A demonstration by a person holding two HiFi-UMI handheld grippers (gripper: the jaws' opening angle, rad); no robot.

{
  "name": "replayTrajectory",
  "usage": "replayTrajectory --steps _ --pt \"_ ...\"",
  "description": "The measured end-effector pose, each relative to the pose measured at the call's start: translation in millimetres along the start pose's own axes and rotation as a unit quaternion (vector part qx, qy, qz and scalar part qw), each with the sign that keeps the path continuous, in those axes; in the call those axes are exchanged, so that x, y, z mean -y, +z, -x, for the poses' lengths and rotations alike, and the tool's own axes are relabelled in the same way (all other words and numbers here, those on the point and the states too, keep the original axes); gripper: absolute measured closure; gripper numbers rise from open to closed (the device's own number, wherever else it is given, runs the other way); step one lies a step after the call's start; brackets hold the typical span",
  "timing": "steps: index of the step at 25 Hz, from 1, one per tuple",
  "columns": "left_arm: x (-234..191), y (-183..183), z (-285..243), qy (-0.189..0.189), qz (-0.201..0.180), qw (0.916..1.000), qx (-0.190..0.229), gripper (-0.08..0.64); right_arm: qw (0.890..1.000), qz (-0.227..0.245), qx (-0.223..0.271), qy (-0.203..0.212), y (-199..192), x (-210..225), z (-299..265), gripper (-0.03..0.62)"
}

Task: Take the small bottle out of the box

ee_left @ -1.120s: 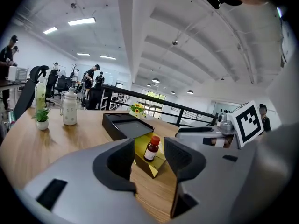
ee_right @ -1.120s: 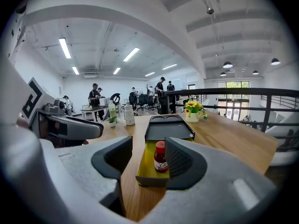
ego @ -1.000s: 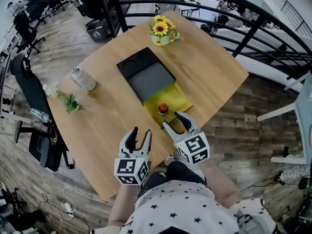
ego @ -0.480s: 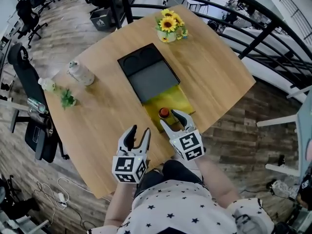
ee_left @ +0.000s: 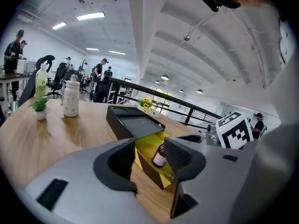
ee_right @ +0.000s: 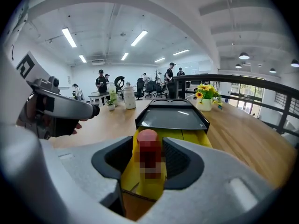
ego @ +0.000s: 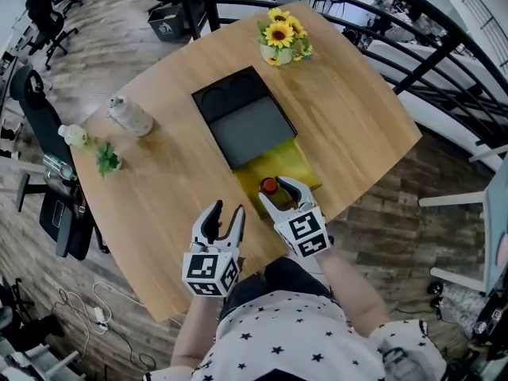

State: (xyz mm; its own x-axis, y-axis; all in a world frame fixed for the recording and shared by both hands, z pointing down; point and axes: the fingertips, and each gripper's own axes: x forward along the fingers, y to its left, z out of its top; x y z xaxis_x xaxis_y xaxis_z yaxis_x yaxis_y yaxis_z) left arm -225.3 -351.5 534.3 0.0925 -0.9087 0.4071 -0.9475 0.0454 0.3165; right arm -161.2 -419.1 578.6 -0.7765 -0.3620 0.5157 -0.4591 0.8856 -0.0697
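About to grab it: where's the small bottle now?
In the head view, the bottle sits in the yellow tray at the box's near end, between the right gripper's open jaws.

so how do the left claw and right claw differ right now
The right claw sits at the box, the small bottle lined up between its jaws; the left claw is over the table, holding nothing. The right claw reaches further forward than the left claw. Both are open.

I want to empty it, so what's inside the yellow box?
One small bottle, near its front end. The box runs under the black tray at its far end, so anything there is hidden.
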Motion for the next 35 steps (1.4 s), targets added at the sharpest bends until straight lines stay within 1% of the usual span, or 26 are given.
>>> replayTrajectory --steps 6,15,20,25,35 --pt "-3.2 0.0 0.3 0.003 0.002 1.0000 0.000 0.371 1.000 0.004 -0.001 0.001 2.4 -1.2 -3.4 0.440" --pt "-1.0 -0.2 8.0 0.003 -0.003 1.0000 0.004 0.371 1.000 0.010 -0.003 -0.012 2.5 -1.7 -0.9 0.446" --pt "0.7 0.5 15.2 0.000 -0.008 0.9999 0.010 0.371 1.000 0.006 0.014 -0.023 11.3 -1.7 8.7 0.448" --pt "5.4 -4.4 25.1 -0.005 -0.010 0.9999 0.012 0.371 0.998 0.020 0.033 -0.042 20.1 -0.5 23.1 0.448" --pt "15.3 -13.7 53.0 -0.019 -0.019 0.9994 0.023 0.371 0.995 0.028 0.072 -0.063 41.9 -17.9 58.6 0.448"
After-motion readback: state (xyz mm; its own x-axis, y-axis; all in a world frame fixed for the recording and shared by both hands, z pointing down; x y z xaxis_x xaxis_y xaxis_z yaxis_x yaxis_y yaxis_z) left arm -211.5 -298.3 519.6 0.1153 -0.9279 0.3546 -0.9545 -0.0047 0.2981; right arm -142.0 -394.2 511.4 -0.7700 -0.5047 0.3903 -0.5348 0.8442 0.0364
